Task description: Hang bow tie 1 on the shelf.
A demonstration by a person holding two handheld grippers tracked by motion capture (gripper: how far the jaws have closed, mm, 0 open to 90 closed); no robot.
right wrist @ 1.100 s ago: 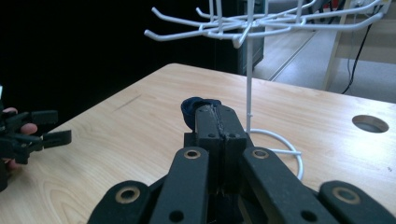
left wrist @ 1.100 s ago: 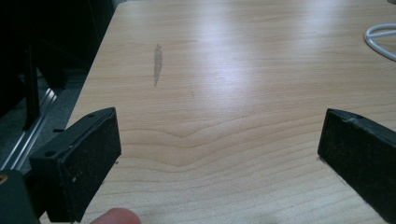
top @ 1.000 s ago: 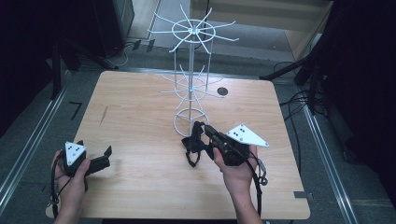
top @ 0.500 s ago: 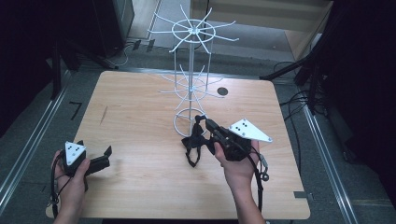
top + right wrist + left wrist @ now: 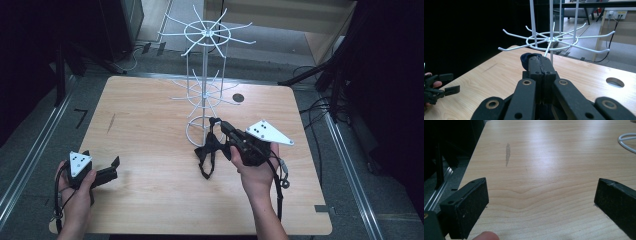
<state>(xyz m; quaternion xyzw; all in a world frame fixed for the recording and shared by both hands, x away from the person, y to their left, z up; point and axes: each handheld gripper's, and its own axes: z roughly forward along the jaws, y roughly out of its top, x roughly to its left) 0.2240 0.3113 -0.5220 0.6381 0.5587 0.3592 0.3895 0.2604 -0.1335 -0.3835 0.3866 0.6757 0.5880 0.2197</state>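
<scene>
A wooden table (image 5: 150,130) bears a white wire rack (image 5: 205,95).

The surface (image 5: 150,115) is pale wood-grain laminate with a soft sheen, the rack (image 5: 206,90) thin white-coated wire — smooth, slightly glossy — and the strap (image 5: 207,152) looks like matt black cloth webbing.

The left hand (image 5: 75,182) wraps the body of the left gripper (image 5: 111,168), whose jaws stand wide apart and level, pointing ahead with nothing between them; one fingertip (image 5: 485,235) shows just below the near jaw. The right hand (image 5: 257,167) grips the right gripper (image 5: 219,123) from beneath, forearm coming straight in behind it. Its jaws are pressed flat together, pointing forward and slightly upward, pinching a dark strap (image 5: 529,58) at their tips.
</scene>
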